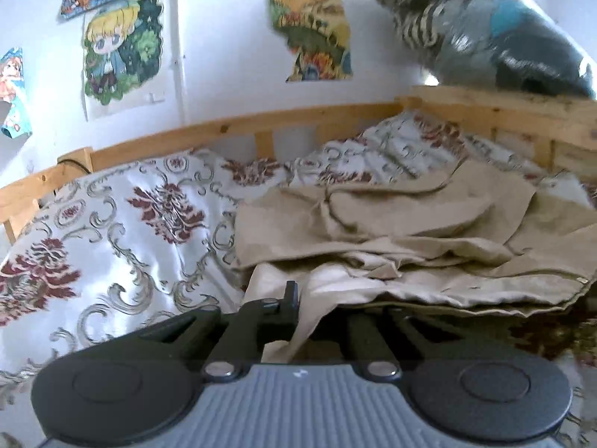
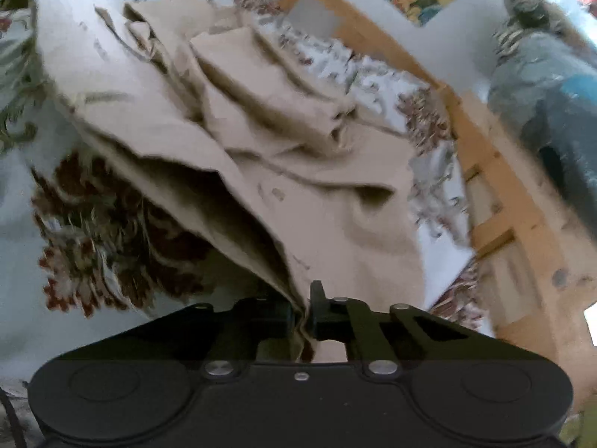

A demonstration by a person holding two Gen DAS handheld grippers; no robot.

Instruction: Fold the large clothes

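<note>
A large beige garment point(image 1: 410, 224) lies crumpled on the bed, spread to the right in the left wrist view. It also fills the middle of the right wrist view point(image 2: 261, 119). My left gripper point(image 1: 304, 310) is shut on a near edge of the garment, whose cloth drapes over the right finger and hides it. My right gripper point(image 2: 302, 313) is shut on another edge of the garment and holds it lifted, so the cloth hangs in folds from the jaws above the bedspread.
The bed has a white bedspread with red and grey floral pattern point(image 1: 123, 224), also in the right wrist view point(image 2: 93, 231). A wooden bed rail point(image 1: 242, 127) runs along the far side below a white wall with posters point(image 1: 119, 48). A plastic-wrapped bundle point(image 1: 485, 33) sits on the rail at the right.
</note>
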